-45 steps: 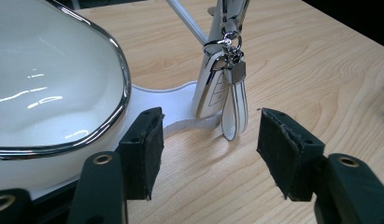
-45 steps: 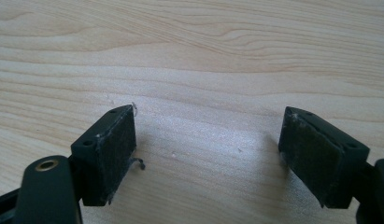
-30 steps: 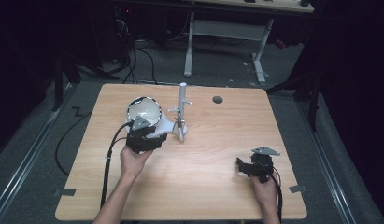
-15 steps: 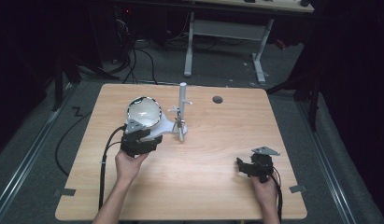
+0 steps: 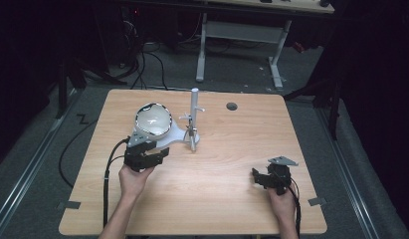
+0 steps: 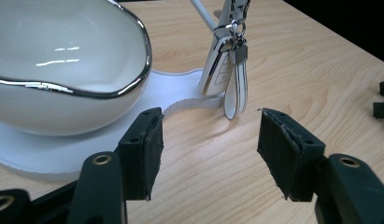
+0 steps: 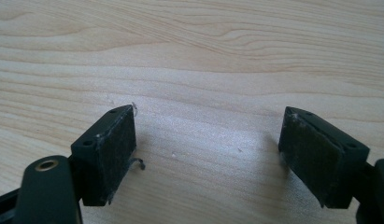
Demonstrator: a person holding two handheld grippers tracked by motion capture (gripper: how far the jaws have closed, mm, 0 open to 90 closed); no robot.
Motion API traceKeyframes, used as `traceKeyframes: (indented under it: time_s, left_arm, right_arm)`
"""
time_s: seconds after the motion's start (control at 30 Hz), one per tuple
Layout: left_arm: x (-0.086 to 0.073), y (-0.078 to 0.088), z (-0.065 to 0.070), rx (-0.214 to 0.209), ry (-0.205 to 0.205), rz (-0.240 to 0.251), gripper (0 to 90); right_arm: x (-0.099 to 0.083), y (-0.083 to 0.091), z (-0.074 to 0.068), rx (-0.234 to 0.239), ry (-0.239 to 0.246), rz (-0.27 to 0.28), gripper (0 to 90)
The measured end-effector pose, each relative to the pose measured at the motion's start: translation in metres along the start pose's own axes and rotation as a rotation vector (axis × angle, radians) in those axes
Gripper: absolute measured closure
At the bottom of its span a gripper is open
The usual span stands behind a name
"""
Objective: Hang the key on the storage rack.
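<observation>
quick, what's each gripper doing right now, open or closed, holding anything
Left gripper: open, holding nothing, facing the hanging car key.
Right gripper: open, holding nothing, over the table.

No legible text, label, brand, number or sign appeared in any view. The white key fob (image 6: 216, 65) hanging from the stand bore faint button outlines, perhaps symbols, too small to be read. The bowl (image 6: 63, 60), its white base plate (image 6: 180, 91) and the wooden table (image 5: 217, 199) carried no markings.
</observation>
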State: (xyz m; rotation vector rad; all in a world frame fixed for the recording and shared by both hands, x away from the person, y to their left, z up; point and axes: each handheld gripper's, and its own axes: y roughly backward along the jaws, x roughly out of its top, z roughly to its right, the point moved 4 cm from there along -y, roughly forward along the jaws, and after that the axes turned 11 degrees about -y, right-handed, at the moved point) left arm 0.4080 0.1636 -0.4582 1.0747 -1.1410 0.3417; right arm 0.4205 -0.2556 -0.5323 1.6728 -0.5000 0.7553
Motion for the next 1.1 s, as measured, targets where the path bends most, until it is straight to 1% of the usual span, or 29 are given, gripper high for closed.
traceKeyframes:
  time_s: [0.2,0.27,0.4,0.47,0.57,0.67,0.7,0.73,0.8,0.83,1.1]
  left_arm:
    - [-0.013,0.0,-0.001,0.015,0.012,-0.02,40.8]
    - [-0.019,0.0,-0.001,0.026,0.007,-0.034,40.7]
    - [-0.035,-0.005,-0.002,0.063,-0.004,-0.079,40.0]
    - [-0.044,-0.008,-0.002,0.084,-0.013,-0.108,39.2]
    - [-0.054,-0.012,-0.002,0.117,-0.023,-0.132,37.6]
    - [-0.066,-0.018,-0.002,0.15,-0.052,-0.179,35.2]
    - [-0.066,-0.018,-0.002,0.15,-0.052,-0.179,33.8]
    - [-0.075,-0.024,0.0,0.16,-0.073,-0.192,31.0]
    - [-0.075,-0.024,0.0,0.16,-0.072,-0.194,29.4]
    - [-0.075,-0.024,-0.001,0.164,-0.064,-0.194,29.2]
    - [-0.075,-0.024,-0.001,0.168,-0.062,-0.195,28.9]
  right_arm:
    - [0.0,0.0,0.0,0.0,0.002,0.0,19.2]
    - [0.0,0.0,0.0,0.0,0.0,0.0,19.2]
    - [0.0,0.0,0.0,0.0,0.001,0.001,19.2]
    - [0.0,0.0,0.0,0.0,0.002,0.001,19.2]
    - [0.0,0.0,0.0,0.0,0.001,0.0,19.2]
    - [0.0,0.0,0.0,0.0,0.001,0.001,19.2]
    - [0.0,0.0,0.0,0.0,0.001,0.001,19.2]
    - [0.0,0.0,0.0,0.0,0.001,0.0,19.2]
    - [0.0,0.0,0.0,0.0,0.001,0.001,19.2]
    - [0.0,0.0,0.0,0.0,0.002,0.001,19.2]
    - [0.0,0.0,0.0,-0.001,0.001,0.0,19.2]
